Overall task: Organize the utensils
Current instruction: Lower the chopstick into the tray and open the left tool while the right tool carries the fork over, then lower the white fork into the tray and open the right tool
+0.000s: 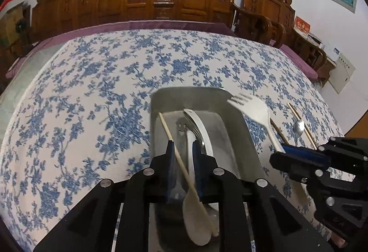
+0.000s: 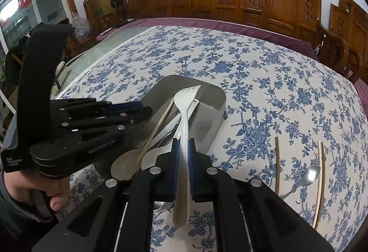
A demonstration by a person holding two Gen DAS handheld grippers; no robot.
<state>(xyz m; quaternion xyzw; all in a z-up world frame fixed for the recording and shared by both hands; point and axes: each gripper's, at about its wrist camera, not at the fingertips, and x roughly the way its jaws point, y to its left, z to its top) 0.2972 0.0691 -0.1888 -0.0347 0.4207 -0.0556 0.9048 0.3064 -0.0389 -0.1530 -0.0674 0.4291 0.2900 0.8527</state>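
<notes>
Over the steel tray (image 2: 212,93), your right tool (image 2: 182,155) clenches the stiff, slick white fork (image 2: 182,114) mid-handle; keep gripping there.

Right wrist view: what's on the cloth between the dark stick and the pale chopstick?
A small metal spoon lies between the dark stick and the pale chopstick, bowl end up near the chopstick. Otherwise bare floral cloth.

The spoon (image 2: 304,179) handle runs under the right gripper's body; chopsticks (image 2: 319,183) end at its edge. In the tray (image 1: 234,127), utensil handles vanish behind the left gripper (image 1: 182,155) — its grip (if any) unclear.
</notes>
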